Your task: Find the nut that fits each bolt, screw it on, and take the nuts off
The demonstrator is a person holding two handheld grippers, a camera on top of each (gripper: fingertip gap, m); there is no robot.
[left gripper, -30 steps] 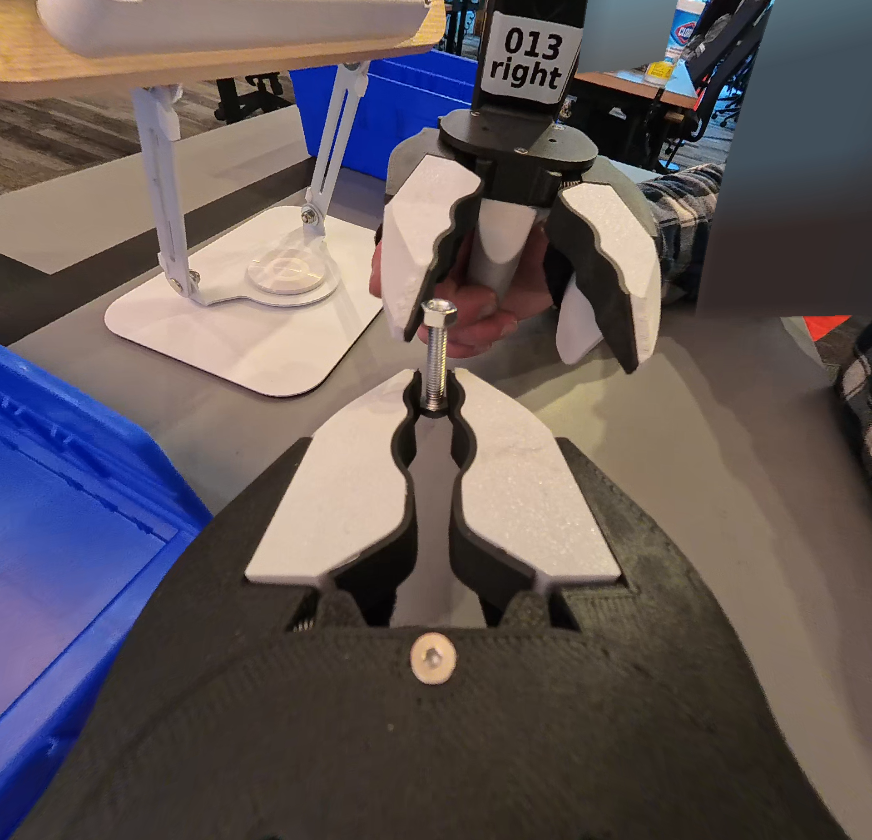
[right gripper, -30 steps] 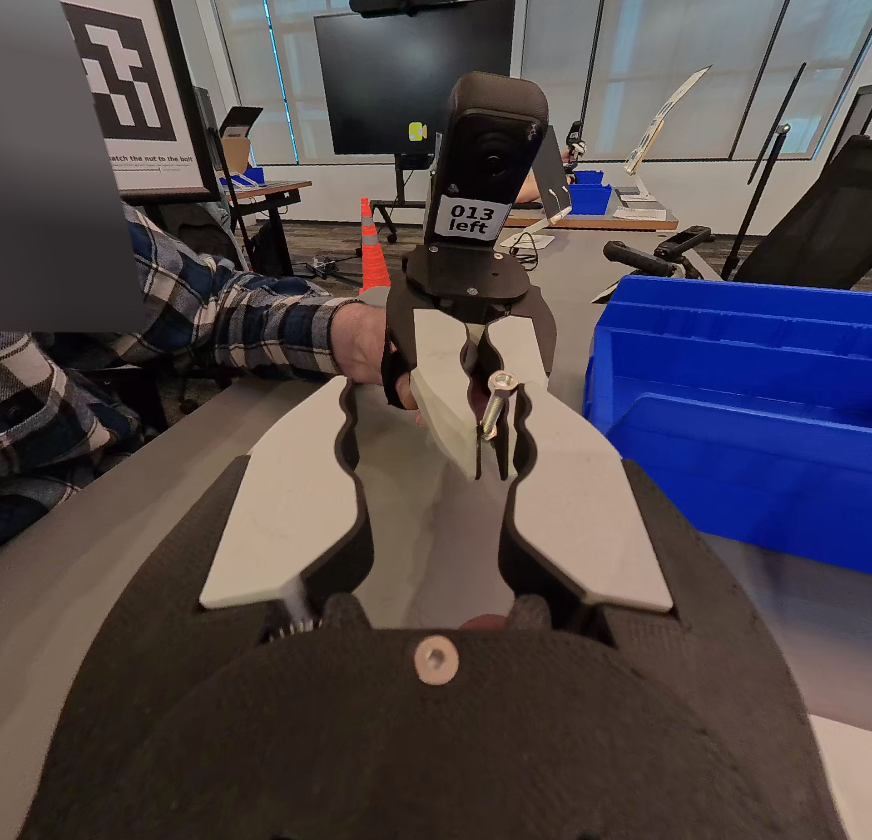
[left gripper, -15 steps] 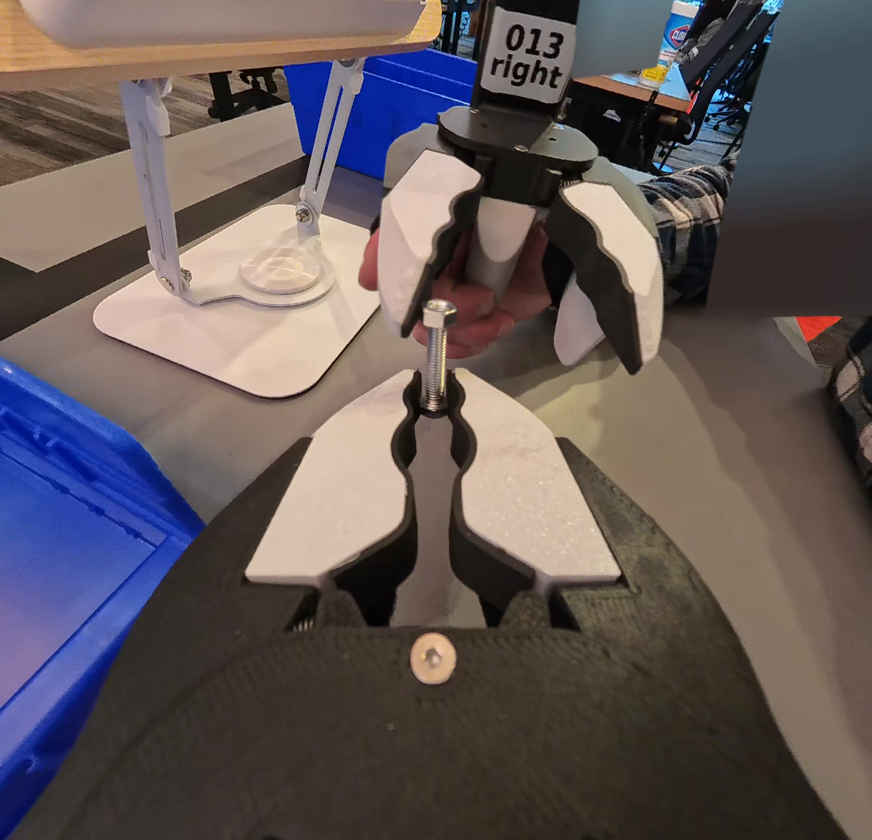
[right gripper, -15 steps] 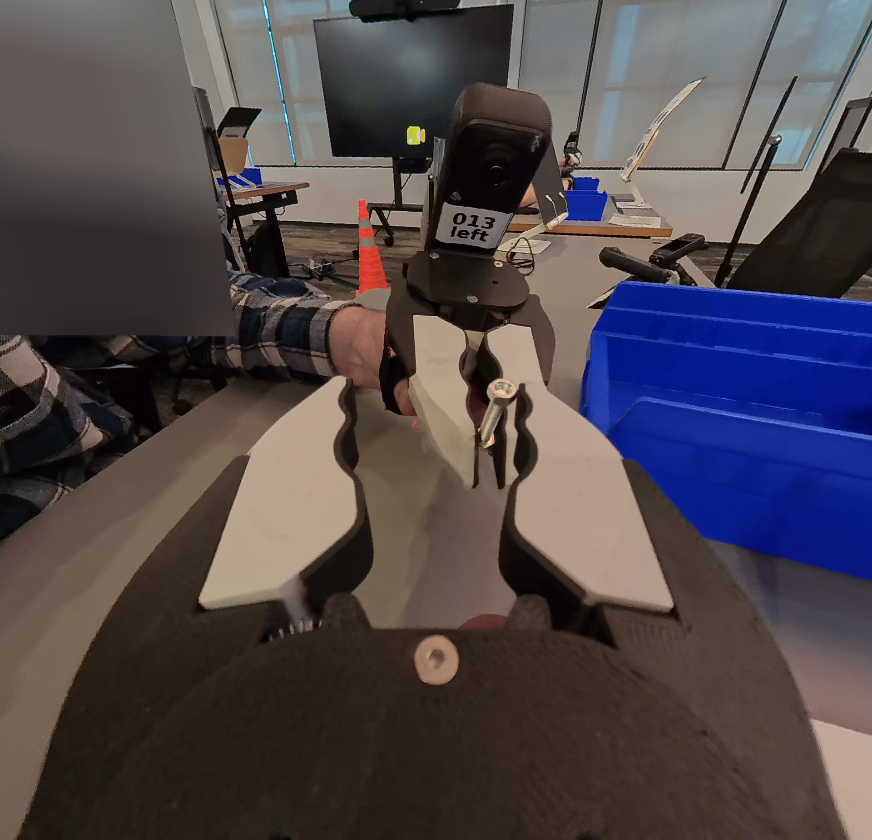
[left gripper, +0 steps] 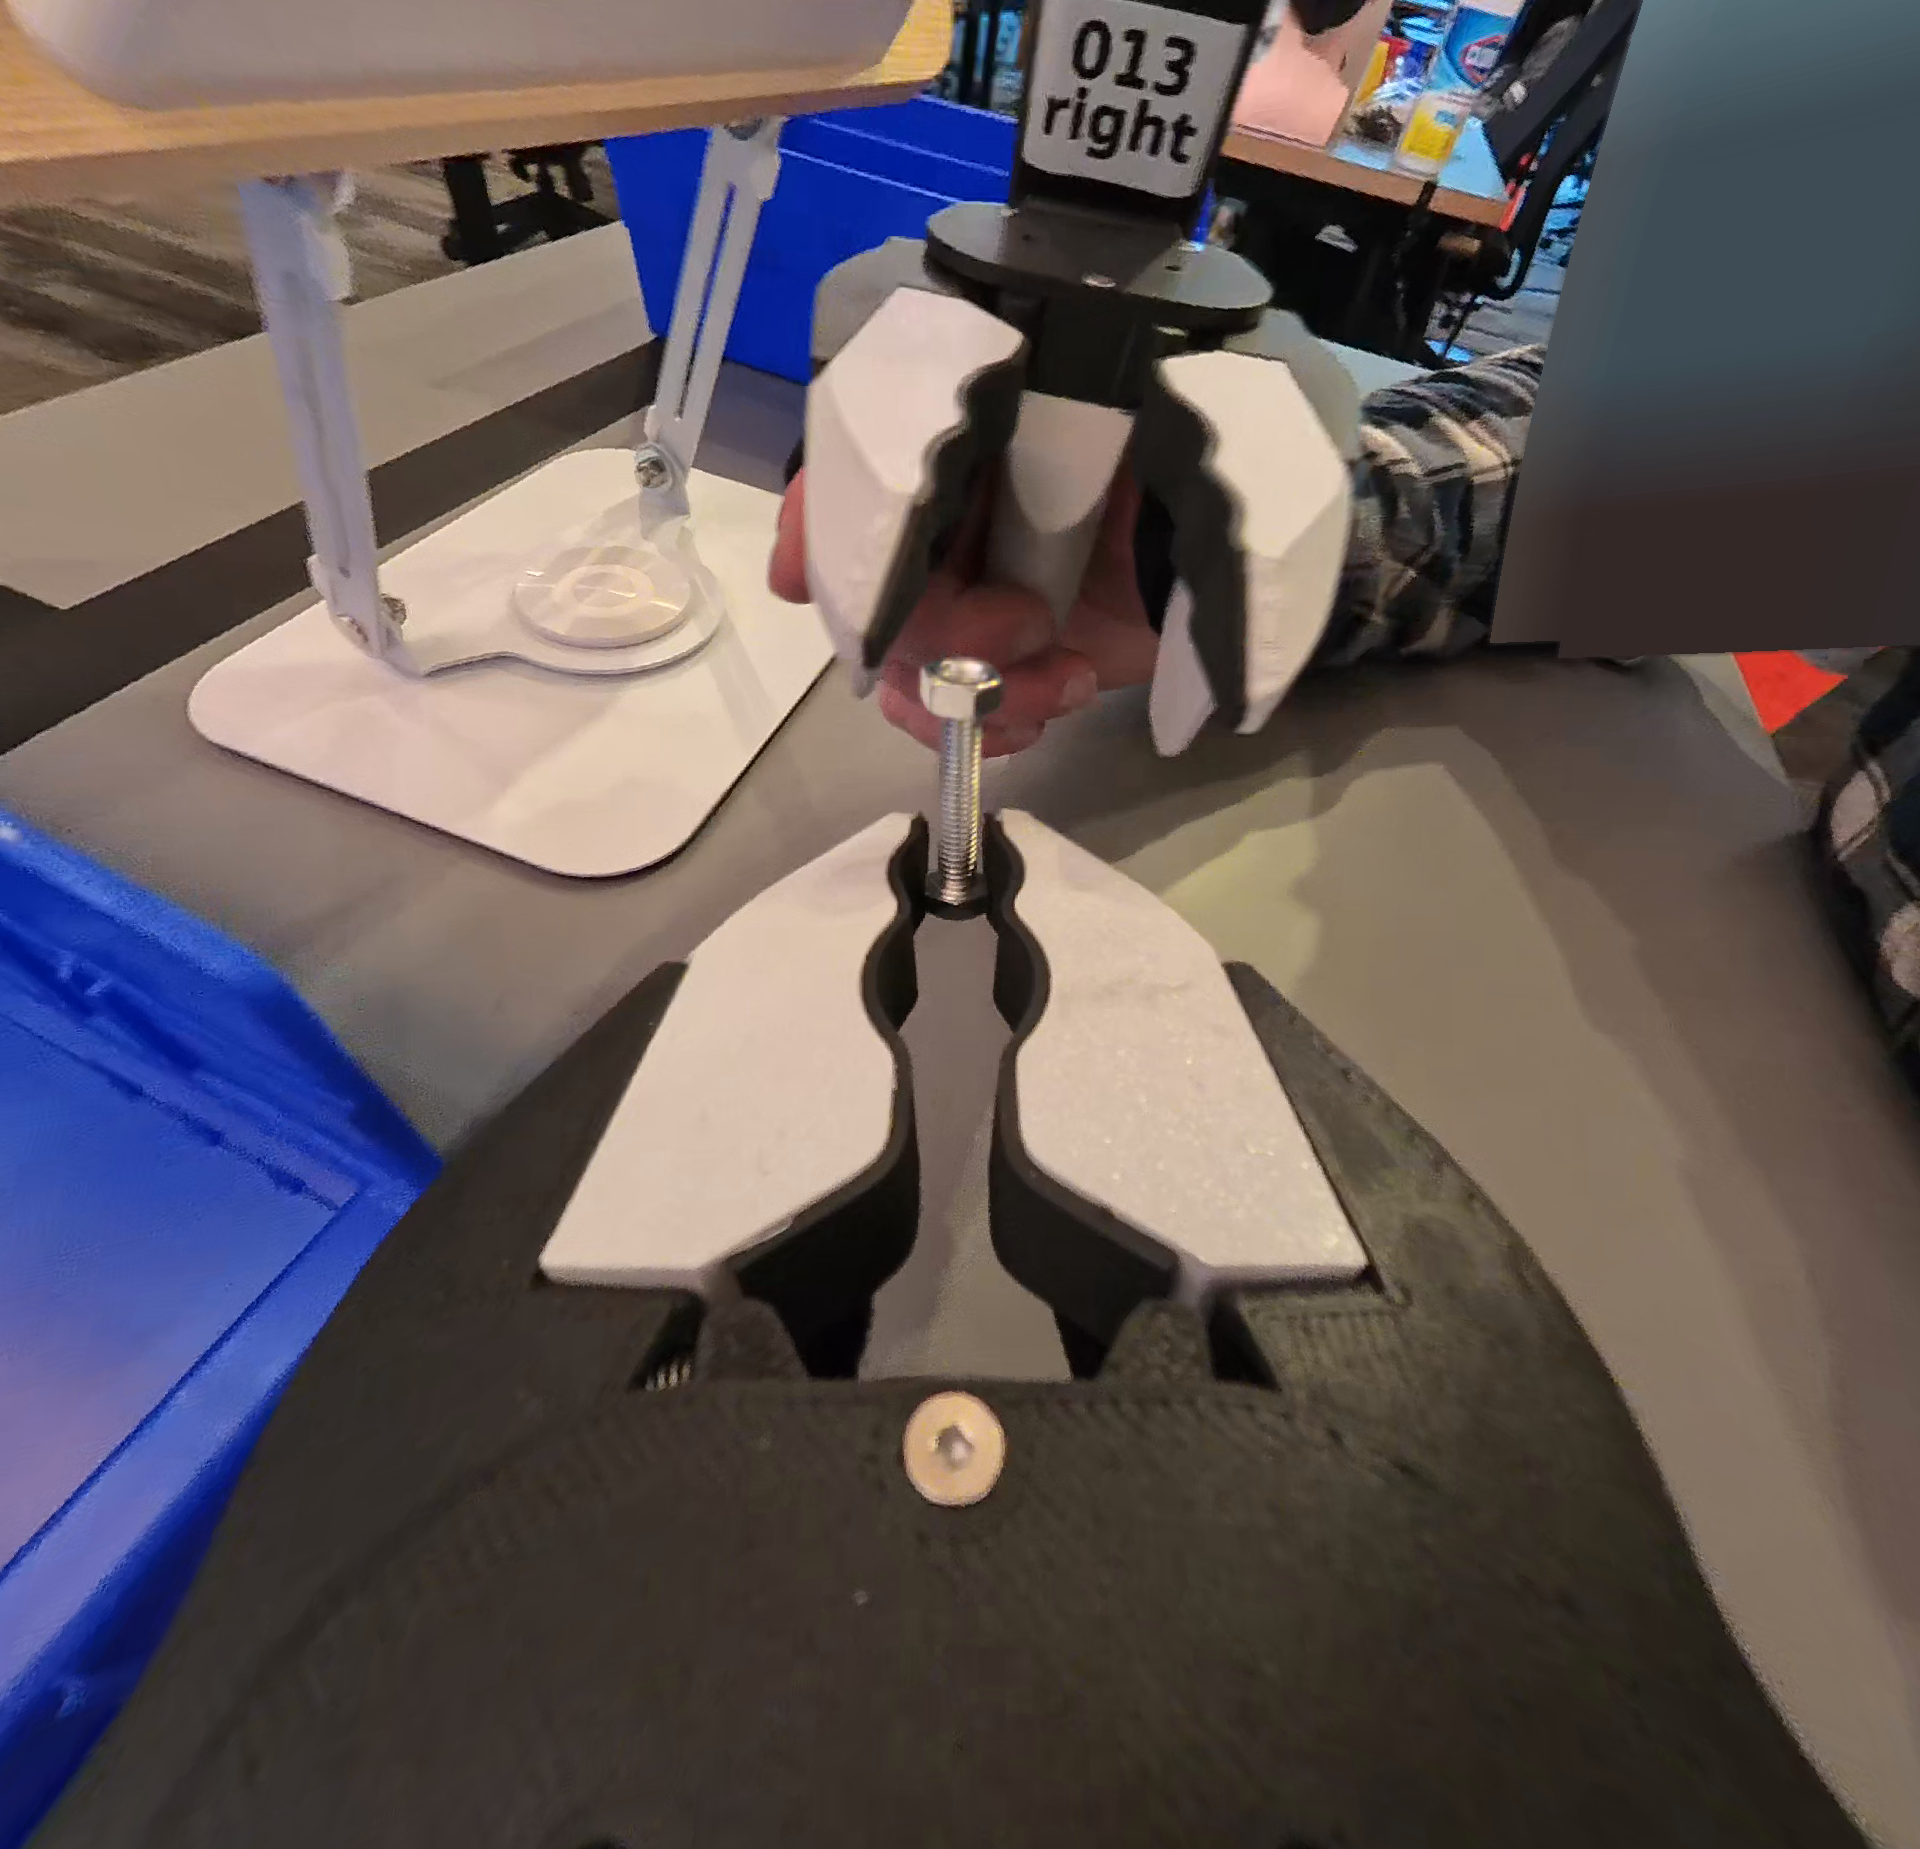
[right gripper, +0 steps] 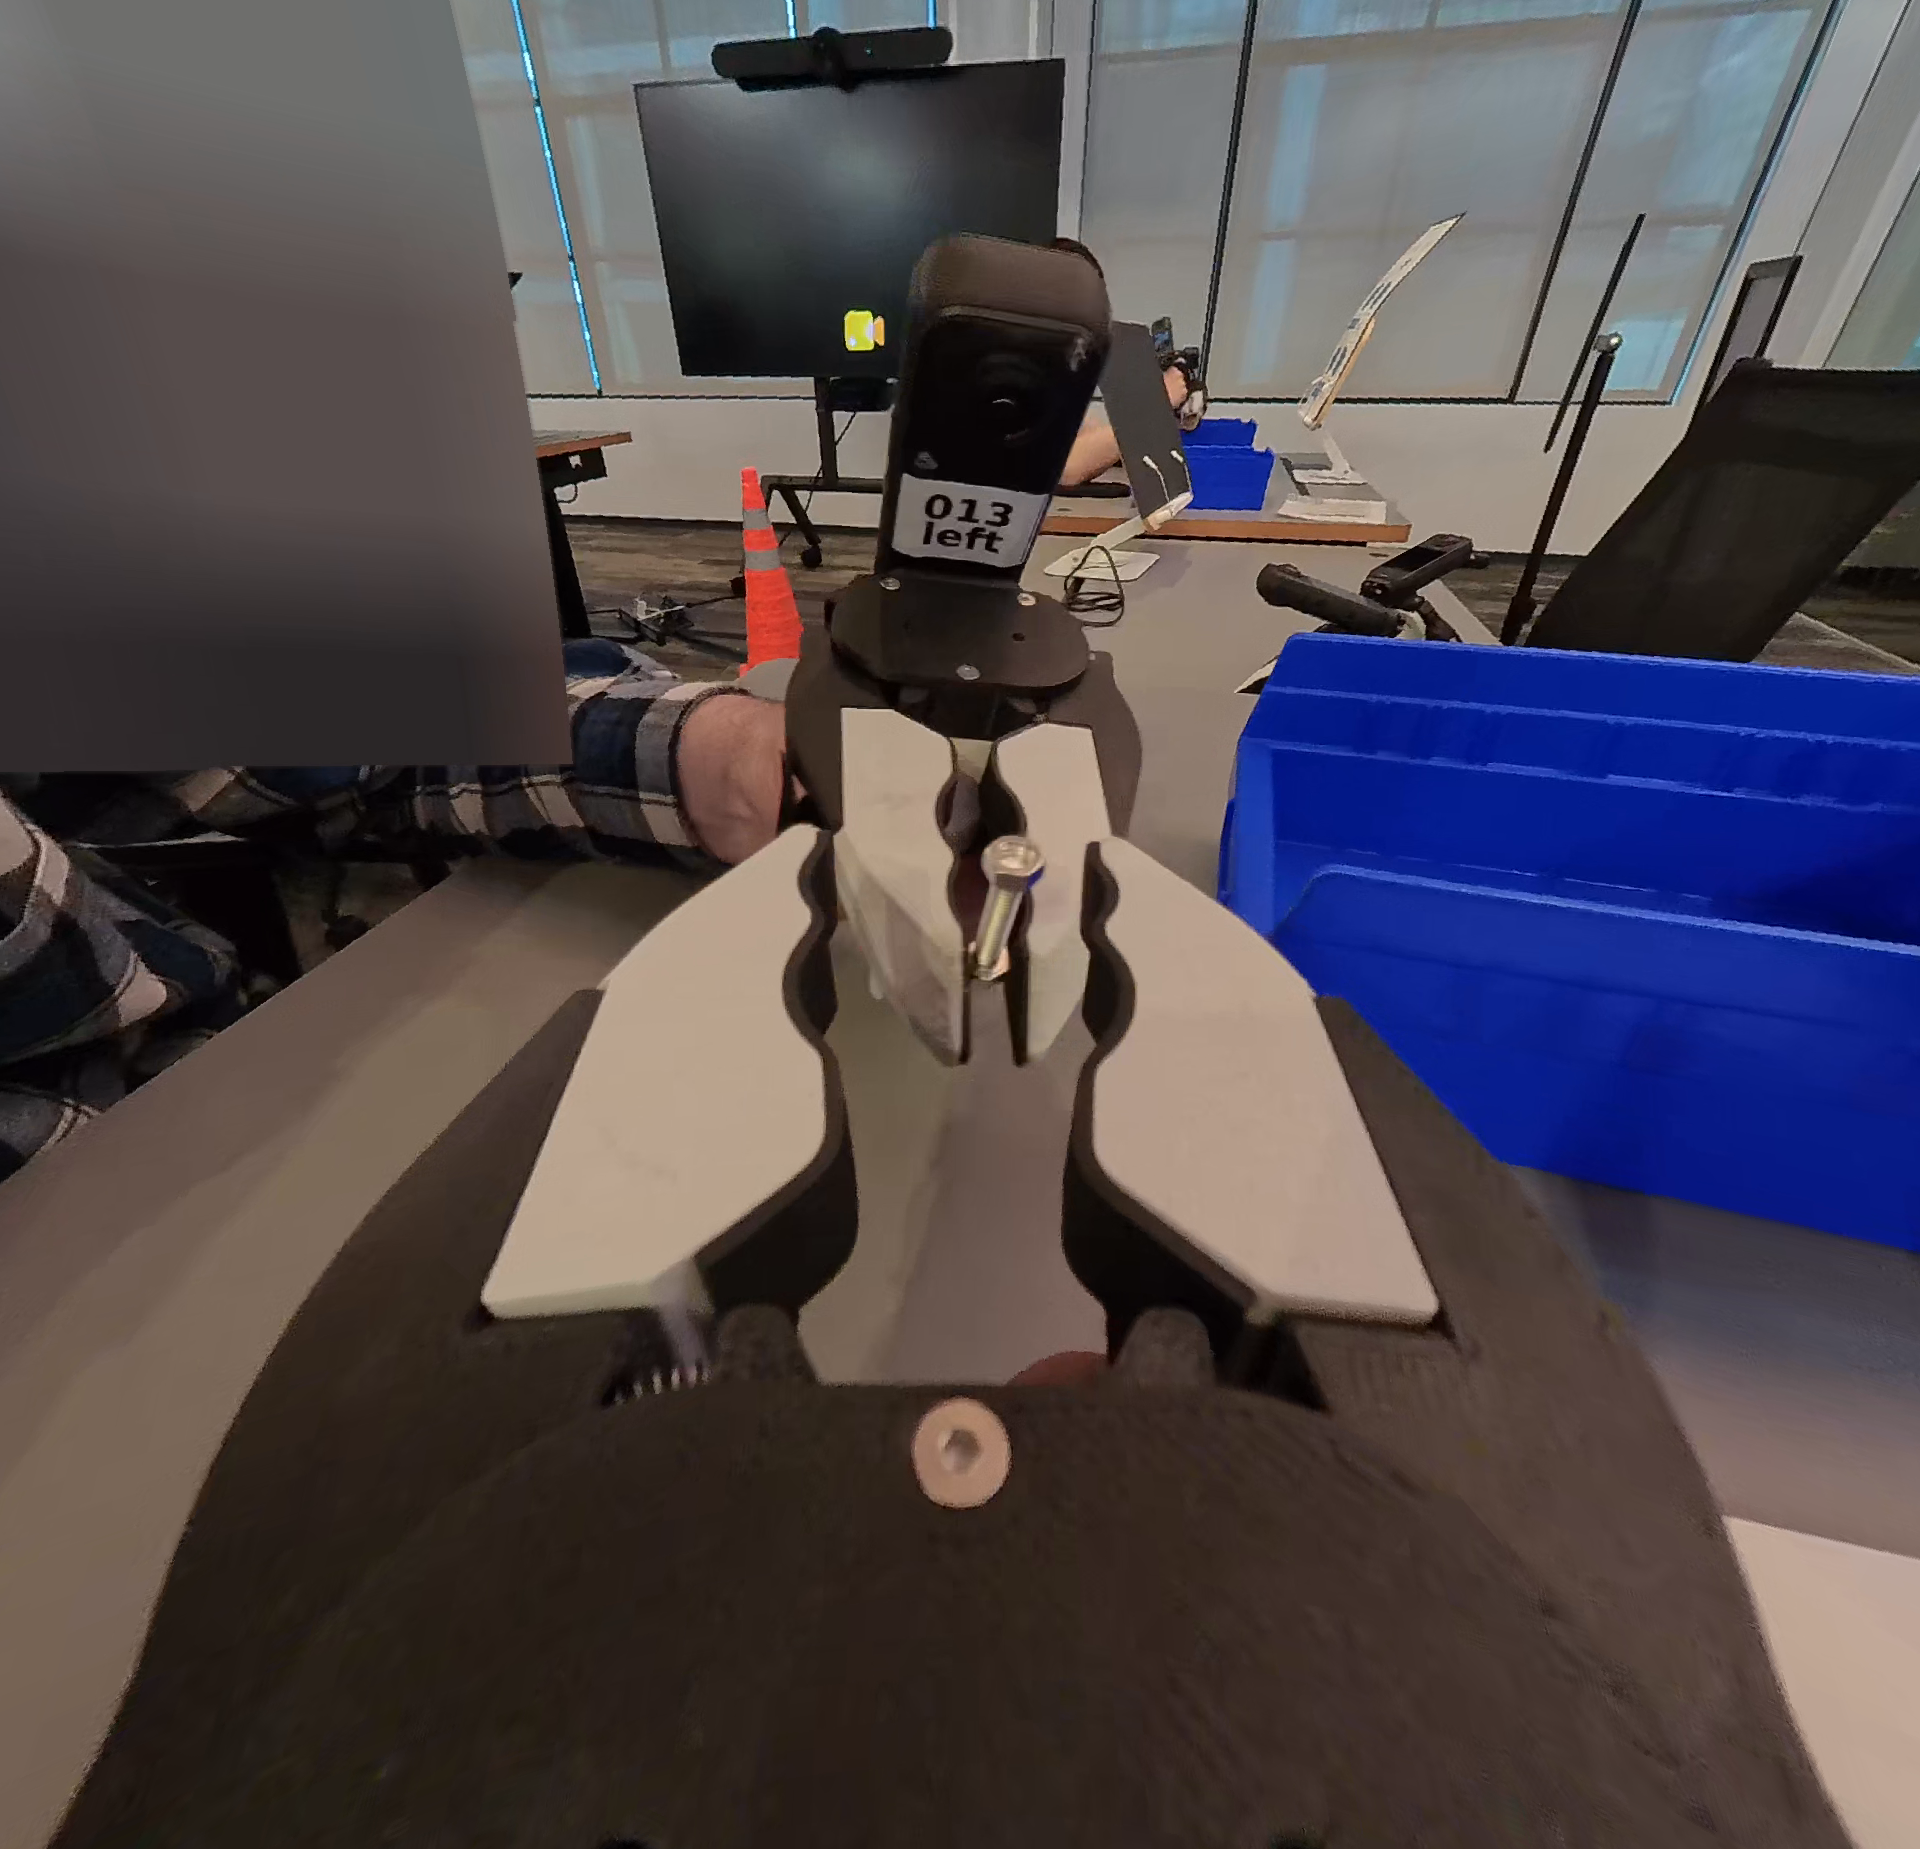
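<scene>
Left wrist view shows a silver bolt [left gripper: 958, 760] standing upright at the tips of the left gripper [left gripper: 956, 869], whose jaws are nearly closed and press on a nut at its lower end. The bolt's threaded shank is bright and clean, and it carries a hexagonal head at the top with a round face. A small silver nut [left gripper: 954, 880] sits around the bottom of the shank, right in the notch between the dark pads. Beyond and above it hangs the right gripper [left gripper: 1023, 677], its jaws spread wide with nothing between them, pointing down toward the bolt head. Seen from the right wrist view, the bolt [right gripper: 1006, 911] leans slightly. A grey bench [left gripper: 1455, 968] lies below, with a blue bin [left gripper: 156, 1176] at near left.
</scene>
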